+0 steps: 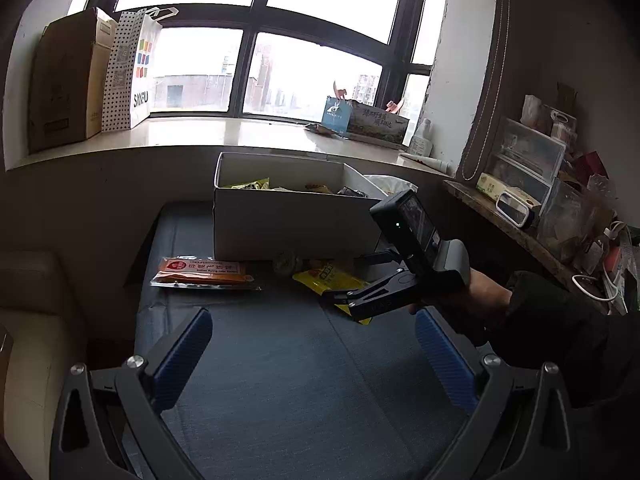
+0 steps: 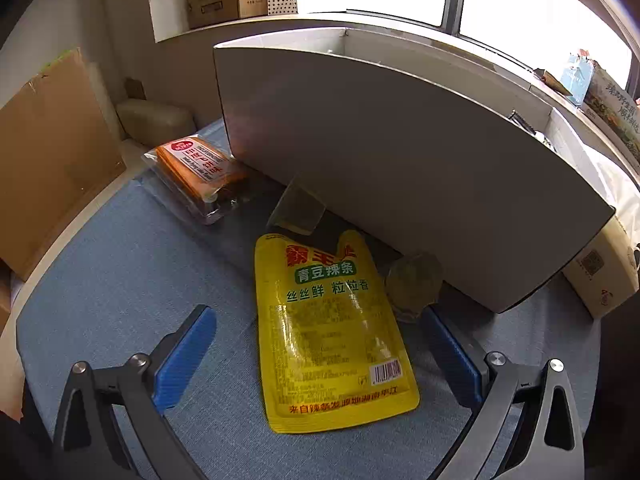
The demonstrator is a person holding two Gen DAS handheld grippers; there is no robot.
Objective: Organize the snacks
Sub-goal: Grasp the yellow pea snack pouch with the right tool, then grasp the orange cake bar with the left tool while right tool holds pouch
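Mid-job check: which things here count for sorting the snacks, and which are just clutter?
Job: yellow pouch, orange pack, two small clear packets, white box, right gripper, left gripper.

Clutter: carton, dotted bag, tissue box, shelf bins.

Window [image 1: 256,40] glare, dim interior, fisheye-bent edges, perhaps slightly soft
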